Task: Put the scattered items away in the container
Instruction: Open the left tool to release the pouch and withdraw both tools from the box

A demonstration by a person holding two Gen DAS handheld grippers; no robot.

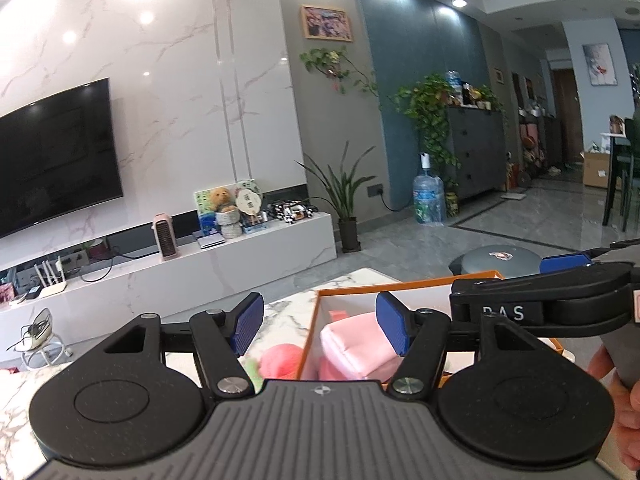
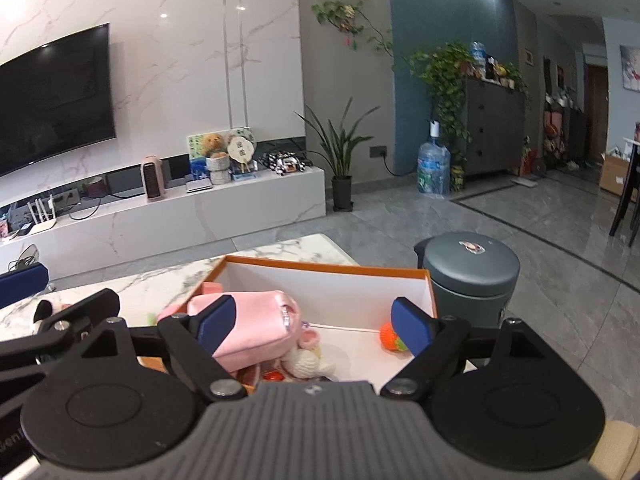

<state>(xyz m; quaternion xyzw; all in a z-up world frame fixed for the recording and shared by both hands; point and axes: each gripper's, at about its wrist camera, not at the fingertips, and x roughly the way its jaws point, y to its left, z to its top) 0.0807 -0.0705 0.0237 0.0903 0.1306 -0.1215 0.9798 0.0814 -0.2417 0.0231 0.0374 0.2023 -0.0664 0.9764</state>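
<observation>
An orange-rimmed white box [image 2: 320, 266] stands on a marble table [image 2: 152, 284]. It holds a pink pouch [image 2: 256, 320], a cream knitted toy [image 2: 308, 360], an orange knitted ball [image 2: 387, 335] and a red item [image 2: 272, 376]. My right gripper [image 2: 314, 328] is open and empty above the box. My left gripper [image 1: 320, 328] is open and empty over the box's left wall [image 1: 310, 336]. A red-pink knitted item [image 1: 280, 360] with a green part lies on the table outside the box. The pink pouch [image 1: 354, 344] shows in the left wrist view too.
A grey-green lidded bin [image 2: 472, 276] stands right of the box. A small plush item [image 2: 50, 308] lies on the table's left part. Beyond are a TV [image 2: 52, 96], a white TV bench [image 2: 168, 216], potted plants and a water jug [image 2: 433, 172].
</observation>
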